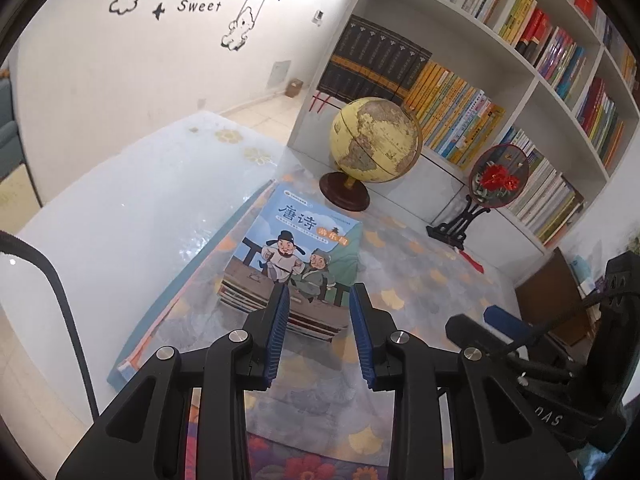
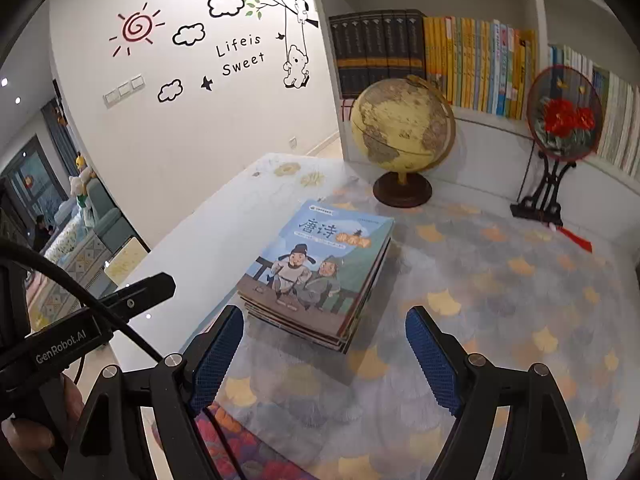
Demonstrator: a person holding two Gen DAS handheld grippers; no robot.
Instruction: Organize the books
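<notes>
A stack of thin picture books (image 1: 298, 268) lies flat on the table, a blue cover with two cartoon figures on top; it also shows in the right wrist view (image 2: 316, 268). My left gripper (image 1: 319, 294) is open and empty, its blue pads just above the near edge of the stack. My right gripper (image 2: 324, 320) is wide open and empty, in front of the stack's near edge. The right gripper's body (image 1: 560, 344) shows at the right of the left wrist view.
A globe (image 1: 374, 142) on a wooden base stands behind the books. A round red-flower fan on a black stand (image 1: 494, 184) is to its right. A white bookshelf (image 1: 532, 76) full of upright books backs the table. The patterned tablecloth (image 2: 500, 280) extends to the right.
</notes>
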